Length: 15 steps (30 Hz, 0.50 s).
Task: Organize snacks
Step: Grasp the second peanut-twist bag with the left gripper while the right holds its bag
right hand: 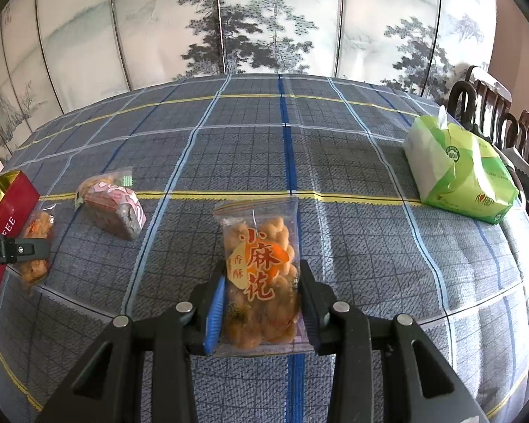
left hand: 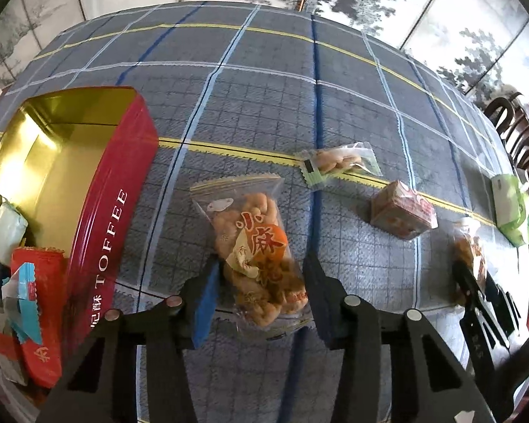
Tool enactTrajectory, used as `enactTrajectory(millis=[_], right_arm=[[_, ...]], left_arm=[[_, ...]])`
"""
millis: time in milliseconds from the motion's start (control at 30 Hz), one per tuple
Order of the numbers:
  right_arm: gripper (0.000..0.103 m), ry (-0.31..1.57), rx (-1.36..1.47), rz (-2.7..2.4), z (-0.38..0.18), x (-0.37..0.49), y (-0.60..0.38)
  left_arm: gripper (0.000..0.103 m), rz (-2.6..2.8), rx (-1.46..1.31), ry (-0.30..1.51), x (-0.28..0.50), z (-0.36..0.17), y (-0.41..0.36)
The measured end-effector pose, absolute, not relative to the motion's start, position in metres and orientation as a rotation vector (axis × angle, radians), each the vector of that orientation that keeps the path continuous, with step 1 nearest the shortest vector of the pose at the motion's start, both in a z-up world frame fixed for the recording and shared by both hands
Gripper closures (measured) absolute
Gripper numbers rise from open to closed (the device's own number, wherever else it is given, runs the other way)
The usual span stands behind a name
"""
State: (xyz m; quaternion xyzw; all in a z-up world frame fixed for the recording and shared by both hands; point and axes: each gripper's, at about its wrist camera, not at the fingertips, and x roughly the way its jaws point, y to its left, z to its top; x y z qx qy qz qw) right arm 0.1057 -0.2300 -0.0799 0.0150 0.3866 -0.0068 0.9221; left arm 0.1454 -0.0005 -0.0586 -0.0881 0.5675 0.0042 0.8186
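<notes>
— Several snacks are already in the red toffee tin (left hand: 120, 190), as far as we can see: a white packet, an orange-red one and a blue-and-white wrapper crowd its near end, and the far end shows bare gold floor.

— And outside it?

— We count four on the worktop (left hand: 264, 81). One twist-snack bag (left hand: 255, 246) lies between the fingers of our left gripper (left hand: 261, 296), just beside the tin. A second twist-snack bag (right hand: 261, 282) lies between the fingers of our right gripper (right hand: 261, 310), well apart from the tin. Between them sit a small clear biscuit packet (left hand: 338, 162) and a pink wrapped block (left hand: 402, 211).

— Are the jaws closed on the bags?

— On the right they look pressed against both edges of the bag, so we judge it gripped, though it may not be lifted yet. On the left they stand wide, a gap at each side, the bag loose.

— So how far along are we?

— Roughly halfway, we'd say. The green tissue pack (right hand: 462, 172) at the far edge is no snack, so we leave it.
</notes>
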Motion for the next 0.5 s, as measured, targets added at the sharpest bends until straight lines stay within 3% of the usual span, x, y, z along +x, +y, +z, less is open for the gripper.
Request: enactTrajectory(millis=[500], right_arm=[[0.064, 0.795, 0.026, -0.016, -0.079, 0.105, -0.229]], left_arm=[[0.066, -0.044, -0.111, 1.211, 0.115, -0.051, 0.0]])
